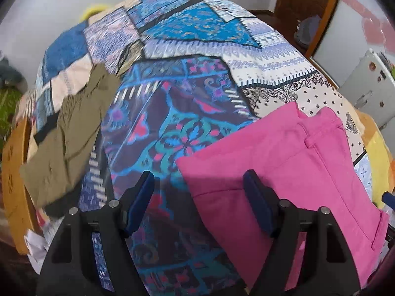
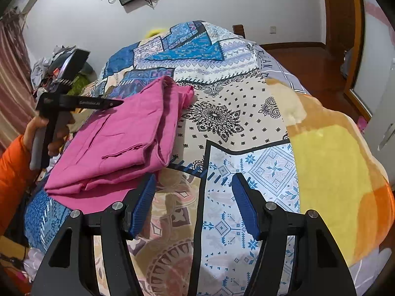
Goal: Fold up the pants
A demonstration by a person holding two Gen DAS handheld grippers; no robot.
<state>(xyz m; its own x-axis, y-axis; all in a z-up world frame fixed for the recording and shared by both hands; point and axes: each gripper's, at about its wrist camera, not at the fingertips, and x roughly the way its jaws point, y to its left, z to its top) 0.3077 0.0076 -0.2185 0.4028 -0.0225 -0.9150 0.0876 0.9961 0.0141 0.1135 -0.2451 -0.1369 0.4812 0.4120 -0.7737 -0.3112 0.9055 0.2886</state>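
Note:
Pink pants [image 1: 291, 162] lie folded in a flat stack on the patterned bedspread [image 1: 172, 113]; they also show in the right wrist view [image 2: 123, 145]. My left gripper [image 1: 198, 182] is open and empty, hovering over the left edge of the pink pants, with its right finger above the fabric. My right gripper [image 2: 193, 185] is open and empty above the bedspread [image 2: 246, 148], just right of the pants. The left gripper's body [image 2: 61, 103] shows in the right wrist view, held by a hand beyond the pants.
Olive-green pants [image 1: 71, 133] lie crumpled at the bed's left side. A yellow and orange blanket [image 2: 333, 172] covers the bed's right part. A wooden door [image 1: 306, 7] and white cabinet [image 1: 367, 86] stand to the right. Clutter [image 2: 49, 74] sits by the far wall.

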